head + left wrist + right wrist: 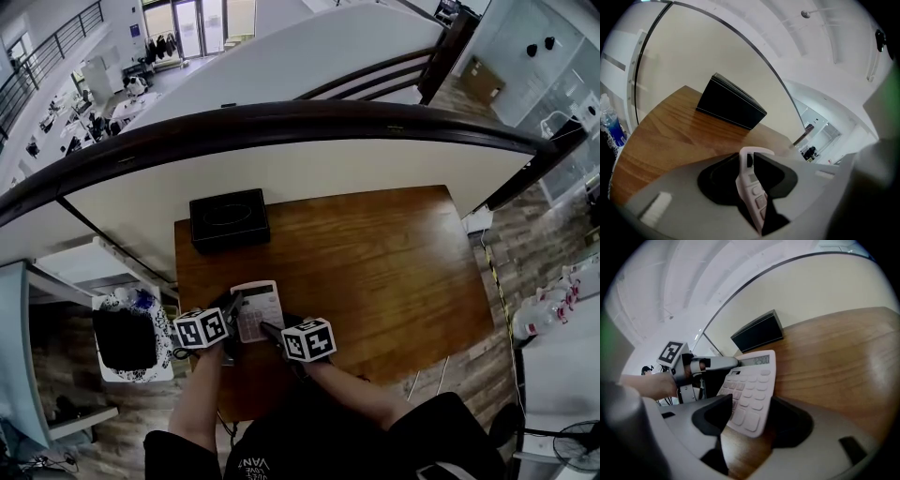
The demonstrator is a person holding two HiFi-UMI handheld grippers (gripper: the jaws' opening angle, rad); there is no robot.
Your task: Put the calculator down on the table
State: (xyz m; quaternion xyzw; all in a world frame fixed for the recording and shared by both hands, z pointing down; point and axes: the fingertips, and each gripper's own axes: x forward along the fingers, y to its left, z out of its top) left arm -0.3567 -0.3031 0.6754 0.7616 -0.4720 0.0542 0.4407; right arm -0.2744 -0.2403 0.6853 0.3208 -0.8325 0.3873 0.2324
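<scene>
L gripper [749,164] is clamping calc [256,309] by its 9 o'clock edge at table's [394,262] 6 o'clock, R gripper [752,408] is gaping wide around it; releasing while tilted may be sending it off the near edge.

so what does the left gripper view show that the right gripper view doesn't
Only the left gripper view: the calculator edge-on, clamped by the left hand-held gripper, and a bottle off the table at its left edge. Only the right gripper view: the calculator's keys and display, the left hand-held gripper on its far edge, and the right hand-held gripper open around its near corner. Both: the black box on the wooden table.
</scene>
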